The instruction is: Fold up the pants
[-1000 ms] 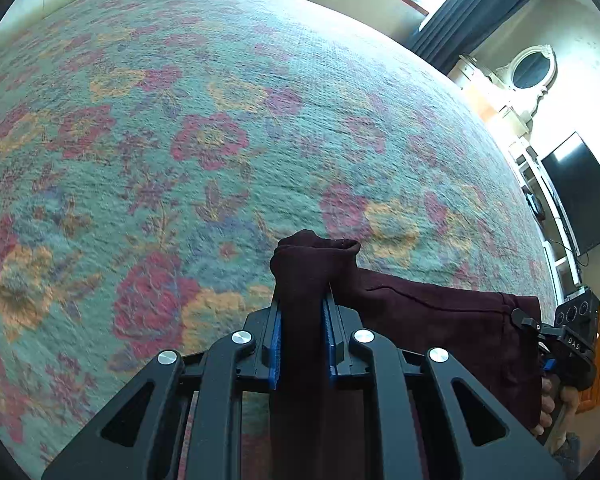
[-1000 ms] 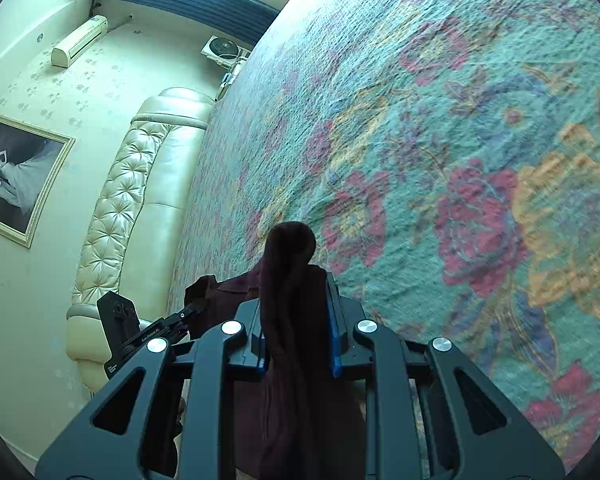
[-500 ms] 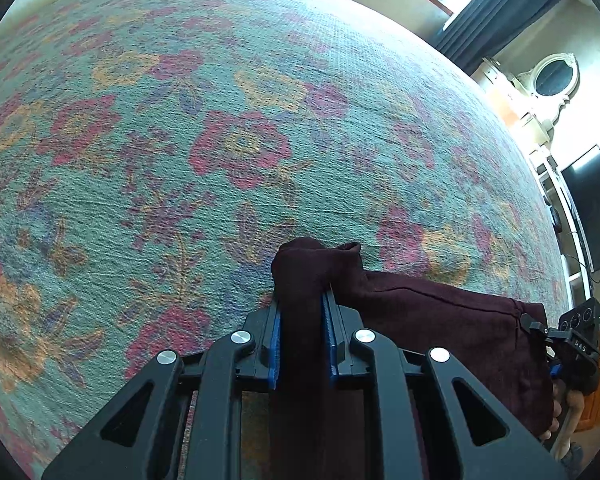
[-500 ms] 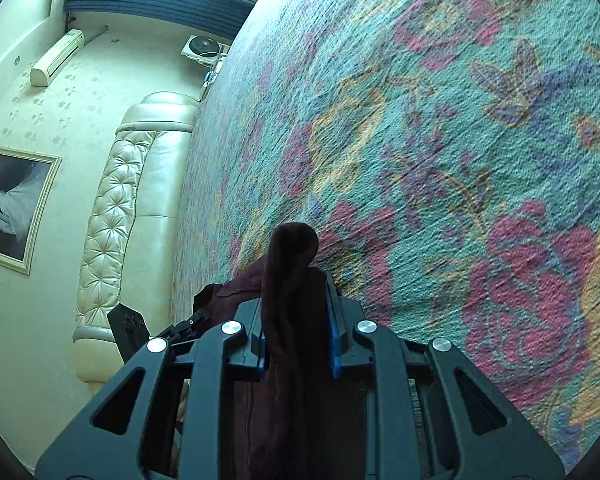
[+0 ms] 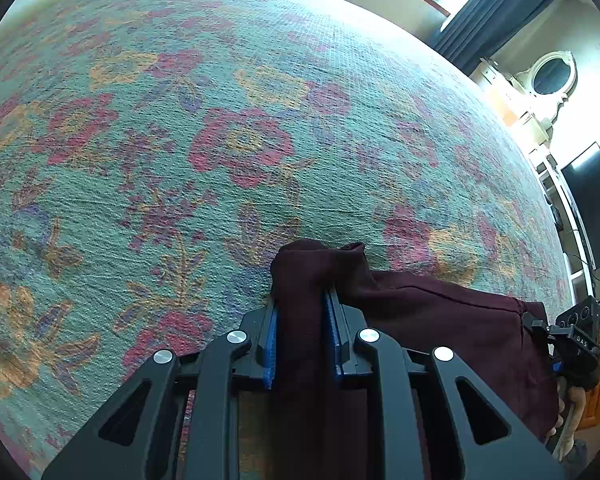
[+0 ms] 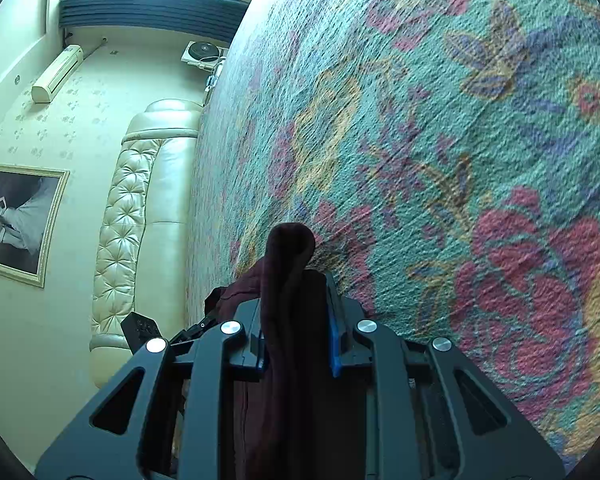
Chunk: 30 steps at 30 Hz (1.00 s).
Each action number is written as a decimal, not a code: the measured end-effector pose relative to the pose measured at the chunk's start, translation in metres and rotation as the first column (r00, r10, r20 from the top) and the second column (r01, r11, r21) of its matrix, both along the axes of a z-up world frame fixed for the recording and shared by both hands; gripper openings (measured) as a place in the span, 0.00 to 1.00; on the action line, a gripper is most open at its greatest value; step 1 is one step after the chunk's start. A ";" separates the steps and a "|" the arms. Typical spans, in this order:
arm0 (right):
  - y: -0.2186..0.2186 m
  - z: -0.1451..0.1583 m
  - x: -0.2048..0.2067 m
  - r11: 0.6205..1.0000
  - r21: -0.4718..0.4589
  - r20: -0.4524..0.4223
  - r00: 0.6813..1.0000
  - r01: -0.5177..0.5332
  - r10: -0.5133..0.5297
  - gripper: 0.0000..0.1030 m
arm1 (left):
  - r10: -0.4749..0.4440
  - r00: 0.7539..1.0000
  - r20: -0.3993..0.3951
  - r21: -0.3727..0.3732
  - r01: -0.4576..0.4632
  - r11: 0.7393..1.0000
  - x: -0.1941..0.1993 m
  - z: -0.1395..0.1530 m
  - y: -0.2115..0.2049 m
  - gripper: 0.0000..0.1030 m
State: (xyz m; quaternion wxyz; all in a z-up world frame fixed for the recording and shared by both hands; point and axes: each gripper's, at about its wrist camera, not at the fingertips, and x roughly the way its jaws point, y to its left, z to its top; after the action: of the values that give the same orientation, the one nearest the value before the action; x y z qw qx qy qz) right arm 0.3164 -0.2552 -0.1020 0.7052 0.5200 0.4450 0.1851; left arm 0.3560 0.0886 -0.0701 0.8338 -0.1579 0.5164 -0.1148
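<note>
Left wrist view first. My left gripper point(image 5: 301, 334) is pinching a bunched fold of the dark maroon fabric pants point(image 5: 440, 320) between its blue pads point(image 5: 271, 344), and the jaws have just been easing apart a hair with the cloth still squeezed between them. The pants stretch off to the right as a taut band just above the teal floral-patterned bedspread point(image 5: 220, 140), over to the right gripper point(image 5: 540, 330), which shows up small at the frame edge with a hand point(image 5: 572, 400) under it. No boxes or baskets anywhere that I can see, just the bedspread filling most of the view, plus a dark flat TV screen point(image 5: 592, 204) and an oval white-framed mirror point(image 5: 550, 76) off to the right. Compared with a second ago the flower pattern looks bigger and closer, so the whole thing has dropped toward the bed. The gripper tips steeply down at the cover.

Right wrist view. The right gripper point(image 6: 296, 334) is clamped on another bunch of the same pants point(image 6: 292, 264), cloth poking up past the fingertips in a rounded lump. The left gripper point(image 6: 198, 326) peeks in at lower left with the maroon cloth running to it. The cream tufted headboard point(image 6: 140, 220) and a framed black-and-white picture point(image 6: 20, 220) sit on the left. The view has rolled a bit and the bedspread point(image 6: 460, 160) is nearer than before. This gripper points at a shallower downward angle.
</note>
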 end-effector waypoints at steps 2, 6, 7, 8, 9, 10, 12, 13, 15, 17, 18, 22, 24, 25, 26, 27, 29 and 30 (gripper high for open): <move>-0.003 -0.001 0.000 1.000 0.008 -0.002 1.000 0.002 -0.002 0.21 | -0.001 1.000 0.001 0.002 0.001 1.000 0.000 0.000 -0.002 0.20; -0.008 -0.001 -0.003 0.999 0.046 0.001 1.000 0.003 -0.003 0.25 | -0.015 1.000 -0.003 0.005 0.015 1.000 0.000 0.001 -0.003 0.28; -0.010 0.000 -0.004 0.999 0.052 0.004 1.000 0.005 -0.005 0.29 | -0.020 1.000 0.001 0.004 0.020 1.000 0.000 0.002 -0.003 0.32; -0.011 0.003 -0.006 0.999 0.052 0.006 1.000 0.005 -0.005 0.35 | -0.023 1.000 0.009 0.010 0.023 1.000 -0.002 0.004 -0.001 0.41; -0.012 0.006 -0.008 0.999 0.050 0.007 1.000 0.005 -0.006 0.39 | -0.024 0.999 0.023 0.014 0.024 1.000 -0.004 0.006 0.001 0.50; -0.014 0.010 -0.011 0.999 0.043 0.008 1.000 0.005 -0.006 0.45 | -0.024 0.999 0.033 0.007 0.024 1.000 -0.006 0.009 0.005 0.56; -0.016 0.018 -0.019 1.000 0.023 0.012 1.000 0.005 -0.005 0.55 | -0.020 0.999 0.049 -0.049 0.023 0.999 -0.014 0.013 0.015 0.71; -0.018 0.022 -0.025 1.000 0.009 0.012 1.000 0.009 -0.010 0.59 | -0.016 0.999 0.052 -0.078 0.020 0.997 -0.019 0.016 0.020 0.73; -0.025 0.030 -0.039 1.000 -0.014 0.019 1.000 0.017 -0.017 0.63 | -0.023 0.999 0.046 -0.135 0.029 0.990 -0.031 0.017 0.031 0.76; -0.033 0.036 -0.057 0.999 -0.028 0.025 0.999 0.027 -0.026 0.67 | -0.044 0.999 0.026 -0.186 0.048 0.981 -0.046 0.016 0.040 0.77; -0.036 0.038 -0.066 0.999 -0.032 0.026 0.999 0.035 -0.034 0.67 | -0.057 0.998 0.012 -0.204 0.058 0.977 -0.054 0.015 0.043 0.77; -0.044 0.040 -0.105 0.997 -0.043 0.015 0.998 0.059 -0.058 0.68 | -0.094 0.995 -0.035 -0.261 0.082 0.962 -0.092 0.006 0.047 0.77; -0.042 0.039 -0.122 0.997 -0.051 0.009 0.998 0.064 -0.063 0.68 | -0.107 0.993 -0.055 -0.314 0.084 0.946 -0.109 0.000 0.046 0.78; -0.040 0.038 -0.129 0.997 -0.047 0.010 0.998 0.063 -0.062 0.68 | -0.108 0.992 -0.060 -0.333 0.082 0.939 -0.118 -0.002 0.045 0.78; -0.036 0.038 -0.135 0.997 -0.037 0.010 0.998 0.062 -0.062 0.68 | -0.107 0.992 -0.059 -0.346 0.081 0.935 -0.124 -0.003 0.045 0.79; -0.032 0.036 -0.140 0.998 -0.024 0.006 0.998 0.063 -0.063 0.68 | -0.107 0.993 -0.057 -0.355 0.080 0.931 -0.130 -0.004 0.042 0.79; -0.025 0.031 -0.146 0.998 0.010 -0.005 0.998 0.058 -0.058 0.69 | -0.106 0.993 -0.058 -0.376 0.077 0.924 -0.139 -0.004 0.040 0.80; -0.020 0.030 -0.148 0.999 0.013 -0.006 0.999 0.052 -0.052 0.69 | -0.104 0.993 -0.060 -0.394 0.072 0.916 -0.142 -0.005 0.040 0.80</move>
State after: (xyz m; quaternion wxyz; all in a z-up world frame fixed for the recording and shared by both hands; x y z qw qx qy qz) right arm 0.1684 -0.2750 -0.0721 0.7050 0.5365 0.4322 0.1682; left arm 0.2143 0.1284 -0.0748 0.7583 -0.3019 0.5224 -0.2466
